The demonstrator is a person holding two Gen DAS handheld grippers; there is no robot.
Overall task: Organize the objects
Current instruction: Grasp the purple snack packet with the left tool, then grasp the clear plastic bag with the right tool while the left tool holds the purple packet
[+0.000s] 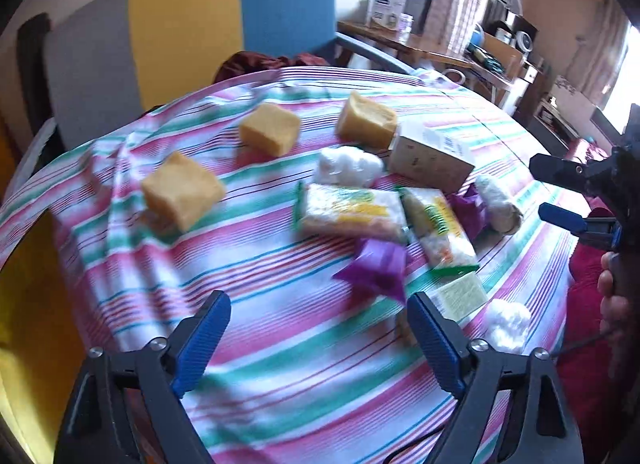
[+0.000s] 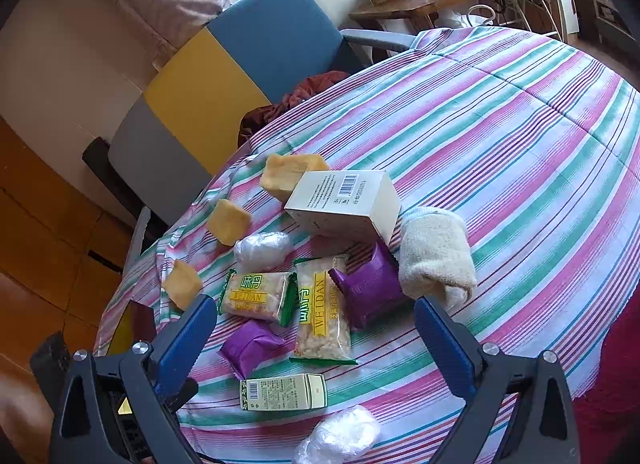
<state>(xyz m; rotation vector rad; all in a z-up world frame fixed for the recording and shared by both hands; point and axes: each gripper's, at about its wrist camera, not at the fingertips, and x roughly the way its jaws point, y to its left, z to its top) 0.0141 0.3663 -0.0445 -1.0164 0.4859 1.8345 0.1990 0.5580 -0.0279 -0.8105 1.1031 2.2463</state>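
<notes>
Living room, round table under a striped cloth (image 2: 500,124) in pink, green and white; colour-block chair (image 1: 224,20) behind it, cluttered desk farther back. Clutter sits mid-table.

Left gripper (image 1: 320,328): jaws wide apart, nothing held, hovering over bare cloth. Ahead of it and slightly right, a purple packet (image 1: 374,266), nearest its right finger. Left wrist view is motion-blurred.

Right gripper (image 2: 316,334): jaws wide apart, empty. Between and just ahead of its fingers lie two Weidan snack packs (image 2: 256,296) (image 2: 322,312), two purple packets (image 2: 250,346) (image 2: 370,288), and below them a small green-white box (image 2: 284,392). Rolled cream towel (image 2: 436,252) sits ahead of the right finger, white carton (image 2: 346,206) farther ahead. Three yellow sponge blocks (image 2: 228,222) run ahead-left. Clear plastic wads (image 2: 262,250) (image 2: 340,436), one close under the gripper.

Judgement: grouping not started, items mixed and touching. Best pick one loose edge item first, e.g. the purple packet or green box; come down straight, straddle the short side, close gently. Packets are crinkly and slick, may slide; sponges squash; the cloth can snag on a low finger.
</notes>
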